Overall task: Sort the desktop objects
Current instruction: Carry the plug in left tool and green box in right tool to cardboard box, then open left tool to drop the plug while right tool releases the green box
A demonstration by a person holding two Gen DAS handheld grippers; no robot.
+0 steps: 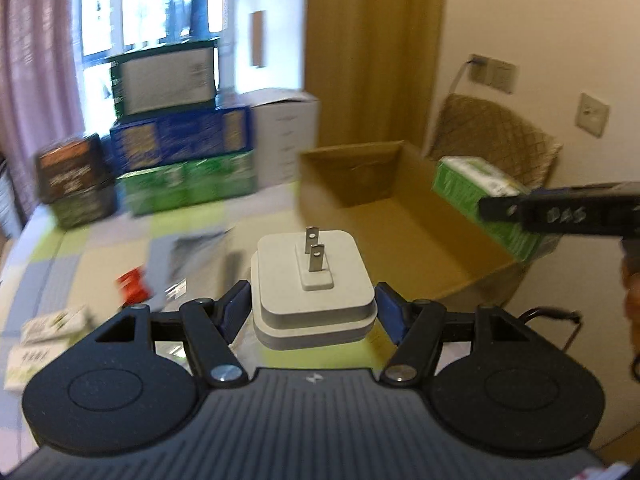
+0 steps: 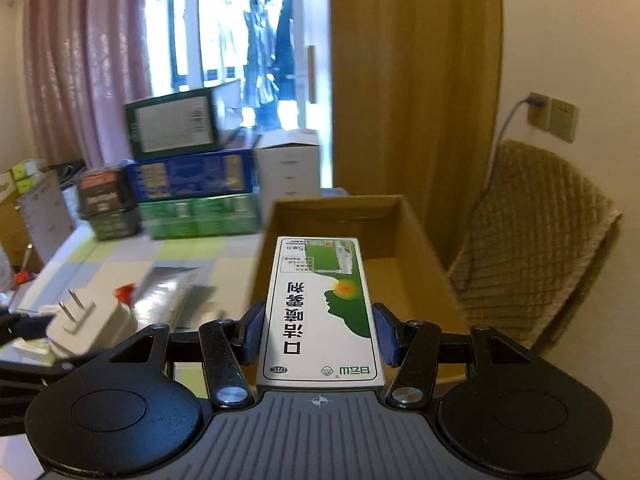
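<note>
White 2-prong plug adapter (image 1: 314, 280) in left gripper (image 1: 314, 308).

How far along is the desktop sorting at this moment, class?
Done: nothing shows inside the cardboard box yet. In hand: the left gripper holds a white plug adapter; the right gripper holds a green medicine box toward the box. Left: a silver pouch and small packets on the table.

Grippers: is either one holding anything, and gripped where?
Both hold something. The left gripper clamps a white plug adapter by its two side faces, prongs up. The right gripper clamps a green-and-white medicine box by its long edges, near one end.
</note>
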